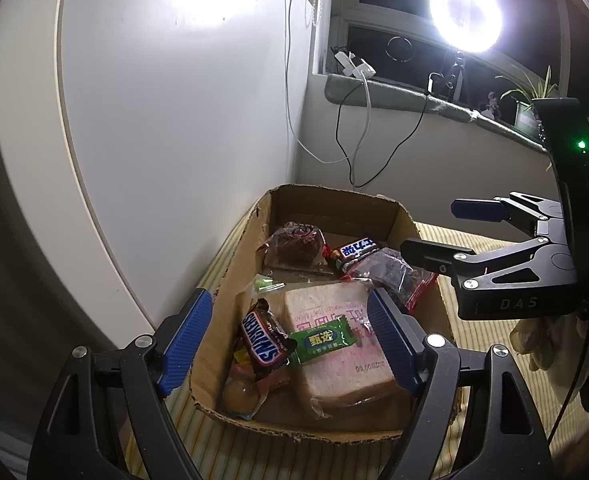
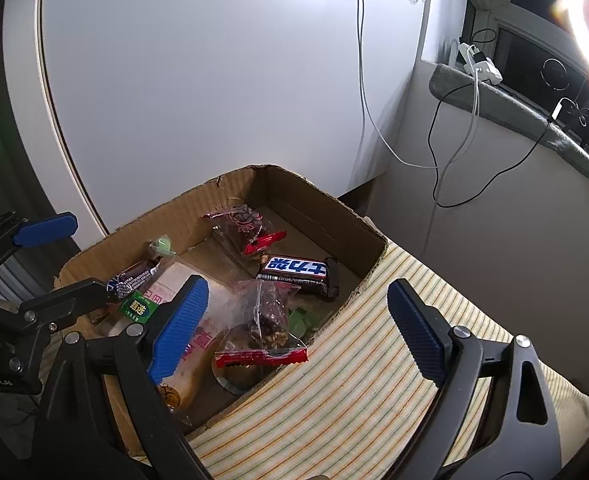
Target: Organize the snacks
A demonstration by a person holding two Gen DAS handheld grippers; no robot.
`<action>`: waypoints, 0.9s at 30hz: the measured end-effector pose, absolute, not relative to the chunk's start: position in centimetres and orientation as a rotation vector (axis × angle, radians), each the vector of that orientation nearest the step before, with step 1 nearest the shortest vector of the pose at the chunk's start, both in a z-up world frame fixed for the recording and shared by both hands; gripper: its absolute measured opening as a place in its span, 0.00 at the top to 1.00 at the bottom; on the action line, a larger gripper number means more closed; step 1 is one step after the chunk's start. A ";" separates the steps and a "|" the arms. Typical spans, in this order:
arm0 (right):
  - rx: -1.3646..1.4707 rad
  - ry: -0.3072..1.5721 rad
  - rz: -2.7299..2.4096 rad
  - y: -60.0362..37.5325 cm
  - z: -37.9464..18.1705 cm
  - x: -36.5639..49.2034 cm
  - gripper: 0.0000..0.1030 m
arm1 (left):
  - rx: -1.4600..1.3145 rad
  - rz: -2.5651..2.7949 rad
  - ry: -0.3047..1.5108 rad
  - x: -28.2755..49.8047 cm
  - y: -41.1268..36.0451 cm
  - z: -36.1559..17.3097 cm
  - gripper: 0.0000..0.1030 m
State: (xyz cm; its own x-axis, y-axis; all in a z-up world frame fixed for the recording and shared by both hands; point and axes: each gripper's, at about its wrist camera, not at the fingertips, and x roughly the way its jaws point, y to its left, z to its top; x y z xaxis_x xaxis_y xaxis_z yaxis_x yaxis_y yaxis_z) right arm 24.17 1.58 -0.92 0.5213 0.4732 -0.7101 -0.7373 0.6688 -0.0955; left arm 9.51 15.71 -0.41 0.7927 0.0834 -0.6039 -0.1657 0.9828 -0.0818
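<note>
A cardboard box (image 1: 326, 200) sits on a striped cloth and holds the snacks: a wrapped bread slice (image 1: 334, 352), a Snickers bar (image 1: 264, 340), a green candy (image 1: 322, 340), a second Snickers bar (image 1: 354, 250) and two clear bags of dark snacks (image 1: 294, 242). My left gripper (image 1: 290, 340) is open and empty above the box's near end. My right gripper (image 2: 298, 328) is open and empty over the box's right edge (image 2: 370, 272); it also shows in the left wrist view (image 1: 438, 232). The second Snickers bar (image 2: 298, 272) lies beyond it.
A white panel (image 1: 174, 120) stands just left of the box. A window sill (image 1: 394, 96) with cables and a bright ring light (image 1: 464, 14) lies behind. The striped cloth (image 2: 354, 380) extends to the right of the box.
</note>
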 end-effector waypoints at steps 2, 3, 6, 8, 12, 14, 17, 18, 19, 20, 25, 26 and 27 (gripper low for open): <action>-0.418 0.701 0.746 1.5 -0.9 23.9 0.09 | -0.128 0.141 0.642 9.4 15.6 -0.3 0.22; -0.421 0.697 0.744 1.5 -0.8 23.8 0.09 | -0.125 0.144 0.641 9.3 15.5 -0.3 0.22; -0.431 0.682 0.741 1.4 -0.6 23.3 0.09 | -0.117 0.155 0.638 9.2 15.3 -0.2 0.22; -0.432 0.673 0.739 1.2 -0.4 23.0 0.07 | -0.117 0.155 0.636 9.0 15.3 -0.1 0.22; -0.424 0.646 0.733 0.7 0.2 22.4 0.02 | -0.120 0.164 0.627 8.7 15.1 0.2 0.22; -0.420 0.637 0.733 0.5 0.5 22.1 0.02 | -0.120 0.168 0.620 8.4 15.0 0.4 0.22; -0.415 0.625 0.733 0.3 0.9 21.7 0.02 | -0.116 0.171 0.611 8.1 14.8 0.7 0.22; -0.412 0.622 0.731 0.2 1.0 21.5 0.02 | -0.116 0.172 0.609 8.0 14.7 0.8 0.22; -0.408 0.620 0.730 0.0 1.2 21.4 0.02 | -0.115 0.173 0.606 7.8 14.6 0.9 0.22; -0.403 0.617 0.729 -0.2 1.3 21.2 0.02 | -0.115 0.175 0.604 7.7 14.5 1.0 0.22; -0.387 0.599 0.717 -1.1 1.8 20.3 0.02 | -0.117 0.187 0.599 7.1 14.3 1.2 0.22; -0.383 0.596 0.714 -1.4 1.9 20.0 0.02 | -0.120 0.191 0.595 6.9 14.2 1.3 0.22; -0.379 0.593 0.712 -1.7 2.1 19.8 0.02 | -0.122 0.191 0.594 6.7 14.2 1.4 0.22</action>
State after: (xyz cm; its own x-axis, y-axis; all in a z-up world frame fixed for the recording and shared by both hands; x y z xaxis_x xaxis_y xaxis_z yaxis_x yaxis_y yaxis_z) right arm 19.77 -1.66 2.07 0.6054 0.4953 -0.6230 -0.7021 0.7010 -0.1250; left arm 6.75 14.25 1.39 0.8120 0.1437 -0.5657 -0.2139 0.9750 -0.0593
